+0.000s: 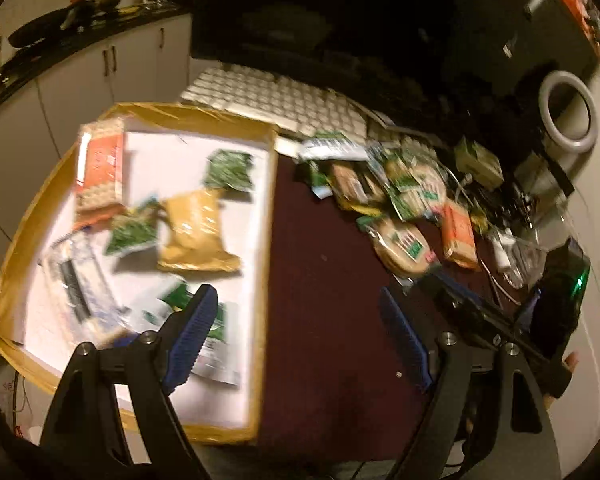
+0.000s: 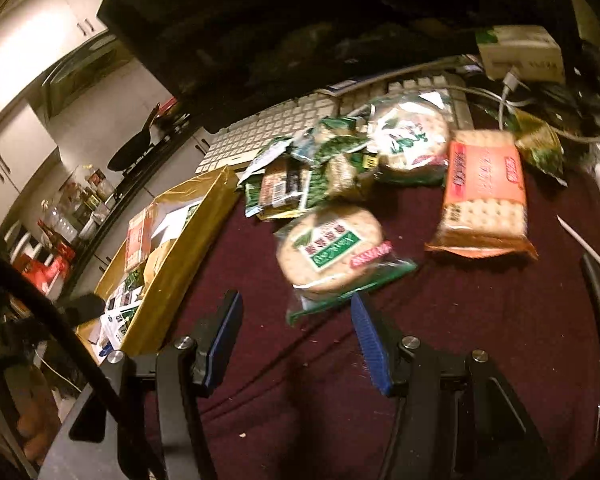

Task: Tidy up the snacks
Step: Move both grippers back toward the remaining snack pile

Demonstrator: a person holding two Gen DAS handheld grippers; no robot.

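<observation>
Grippers both gape, nothing between the pads: left [image 1: 298, 344] over the box [image 1: 266, 248] edge, right [image 2: 296, 344] just short of a round cracker pack [image 2: 332, 256], clear wrap, green label. Beyond lies an orange cracker pack [image 2: 482, 196], then a heap of green packets [image 2: 320, 168] against the keyboard [image 2: 276, 128].

Gold box [image 1: 266, 216], white inside; maroon cloth [image 2: 440, 340]; orange cracker pack [image 2: 484, 196]; white keyboard [image 1: 284, 100].
</observation>
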